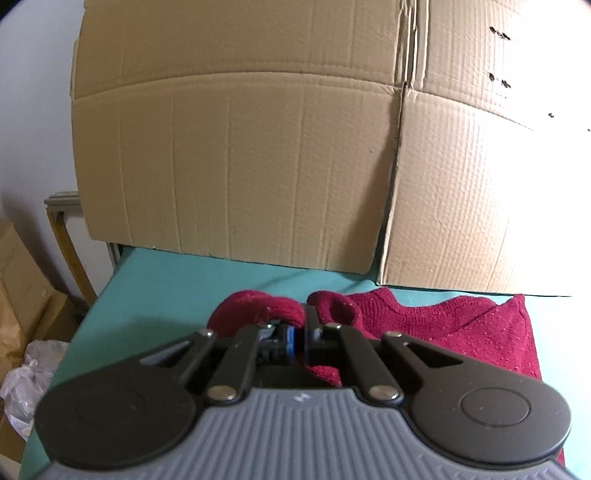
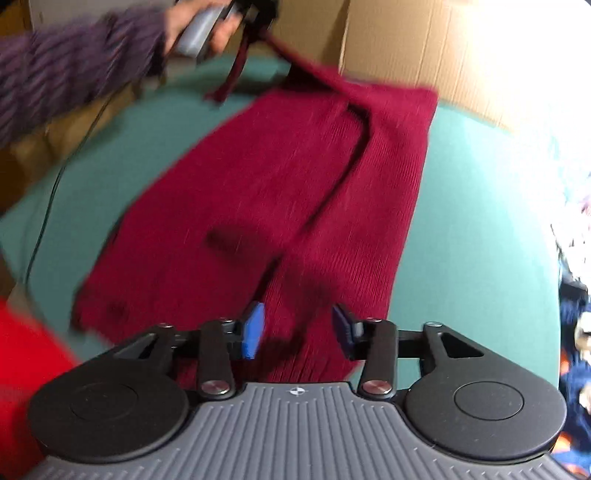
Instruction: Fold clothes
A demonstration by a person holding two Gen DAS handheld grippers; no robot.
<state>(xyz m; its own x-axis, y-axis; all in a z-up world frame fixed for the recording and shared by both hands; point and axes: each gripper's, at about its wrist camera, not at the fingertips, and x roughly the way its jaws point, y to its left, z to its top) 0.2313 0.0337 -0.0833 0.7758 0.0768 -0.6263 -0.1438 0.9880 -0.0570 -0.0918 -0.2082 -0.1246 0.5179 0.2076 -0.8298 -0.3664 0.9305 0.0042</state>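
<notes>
A dark red knitted sweater (image 2: 280,192) lies spread on the teal table (image 2: 480,221). My left gripper (image 1: 300,338) is shut on a bunched fold of the sweater (image 1: 424,325), which bulges out on both sides of its pads. From the right wrist view, a person's hand in a purple striped sleeve (image 2: 66,70) holds that left gripper (image 2: 255,14) at the far edge, lifting a corner of the sweater off the table. My right gripper (image 2: 299,328) hovers over the near end of the sweater, its blue pads (image 2: 255,328) apart with nothing pressed between them.
A large cardboard box (image 1: 258,147) stands along the back of the table. Left of the table are more boxes (image 1: 22,266) and a crumpled plastic bag (image 1: 26,380). A bright red cloth (image 2: 26,387) shows at the near left, and mixed clothes (image 2: 576,325) lie at the right.
</notes>
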